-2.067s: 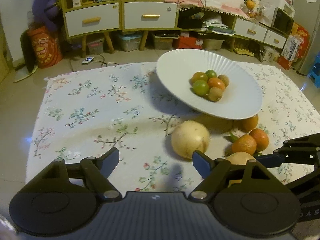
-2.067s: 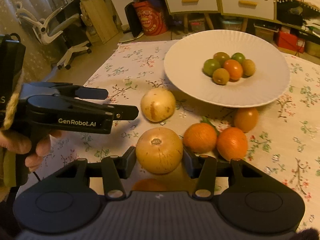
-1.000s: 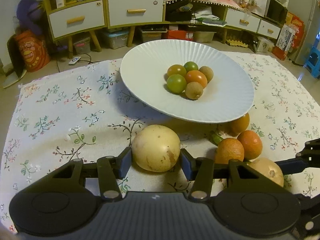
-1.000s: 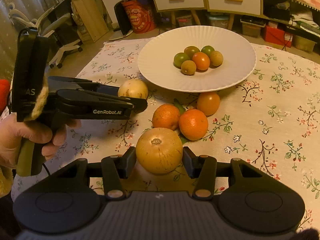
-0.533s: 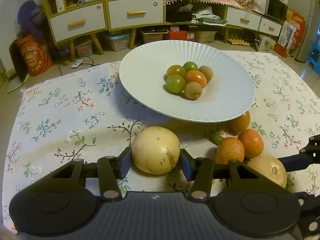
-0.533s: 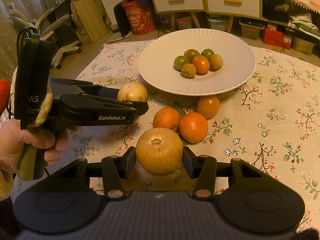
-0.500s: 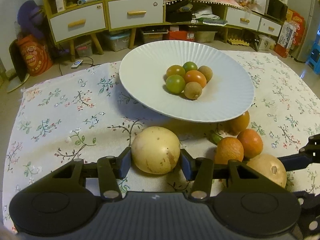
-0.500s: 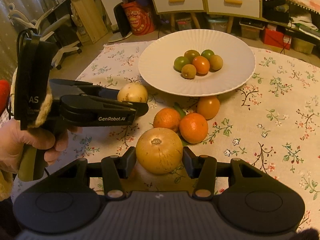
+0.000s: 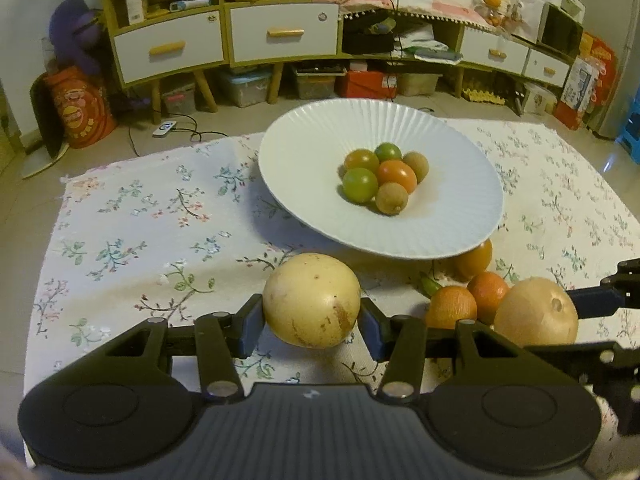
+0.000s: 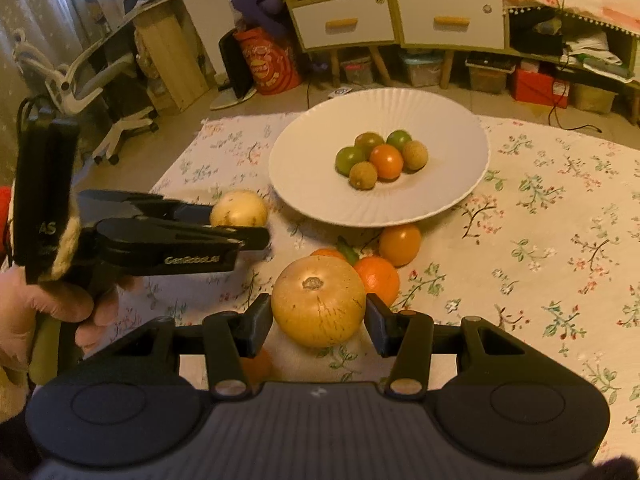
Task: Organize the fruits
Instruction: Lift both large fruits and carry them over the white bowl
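Observation:
My left gripper (image 9: 312, 322) is shut on a pale yellow round fruit (image 9: 311, 299) and holds it above the floral cloth, in front of the white ribbed plate (image 9: 440, 236). My right gripper (image 10: 319, 318) is shut on a tan round fruit (image 10: 318, 300), which also shows in the left wrist view (image 9: 536, 312). The plate (image 10: 304, 184) holds several small green, orange and brown fruits (image 10: 380, 158). Three oranges (image 10: 400, 243) lie on the cloth by the plate's near rim. The left gripper and its fruit (image 10: 239, 210) show at the left of the right wrist view.
A floral tablecloth (image 9: 132, 240) covers the low table. Beyond it stand drawer cabinets (image 9: 280, 32), storage boxes and a red bag (image 9: 80, 108) on the floor. An office chair (image 10: 80, 80) stands at the far left.
Both grippers have risen a little with their fruits still held. The plate and oranges have not moved on the cloth.

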Demonstrator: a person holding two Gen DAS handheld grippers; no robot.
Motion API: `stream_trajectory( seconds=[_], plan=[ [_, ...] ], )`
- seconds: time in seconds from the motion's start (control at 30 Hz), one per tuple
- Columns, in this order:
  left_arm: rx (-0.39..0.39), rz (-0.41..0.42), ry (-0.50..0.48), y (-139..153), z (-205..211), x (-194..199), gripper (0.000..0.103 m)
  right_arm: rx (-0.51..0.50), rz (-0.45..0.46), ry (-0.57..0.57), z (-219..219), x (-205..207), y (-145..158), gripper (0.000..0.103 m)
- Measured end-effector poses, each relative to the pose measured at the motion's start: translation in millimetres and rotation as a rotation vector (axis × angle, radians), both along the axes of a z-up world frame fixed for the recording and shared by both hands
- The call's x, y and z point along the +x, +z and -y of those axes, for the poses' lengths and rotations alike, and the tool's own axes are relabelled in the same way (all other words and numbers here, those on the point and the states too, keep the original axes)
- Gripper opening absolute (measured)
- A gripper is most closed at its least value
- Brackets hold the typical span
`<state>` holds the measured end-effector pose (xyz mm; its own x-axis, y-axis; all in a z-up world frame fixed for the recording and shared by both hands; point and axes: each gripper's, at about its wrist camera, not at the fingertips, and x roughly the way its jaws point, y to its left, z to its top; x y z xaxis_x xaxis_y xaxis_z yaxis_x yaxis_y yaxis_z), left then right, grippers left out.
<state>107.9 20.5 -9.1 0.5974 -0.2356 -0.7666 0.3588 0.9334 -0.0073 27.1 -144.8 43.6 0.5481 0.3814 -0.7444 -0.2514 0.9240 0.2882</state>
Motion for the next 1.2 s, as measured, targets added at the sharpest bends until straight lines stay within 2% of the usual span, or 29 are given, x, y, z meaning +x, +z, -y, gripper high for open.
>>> stream_trajectory(
  seconds=[0.3, 0.5, 0.87, 1.2],
  plan=[
    [-0.033, 0.044, 0.019, 17, 1, 1, 0.04, 0.014, 0.05, -0.083, 21, 18, 11, 0.046],
    [-0.009, 0.077, 0.013, 20, 6, 3, 0.04, 0.006, 0.07, -0.122, 35, 31, 13, 0.046],
    [0.034, 0.127, -0.034, 24, 34, 34, 0.04, -0.103, 0.127, -0.112, 40, 73, 3, 0.046],
    [0.041, 0.151, -0.042, 11, 47, 75, 0.04, -0.13, 0.164, -0.084, 33, 118, -10, 0.046]
  ],
)
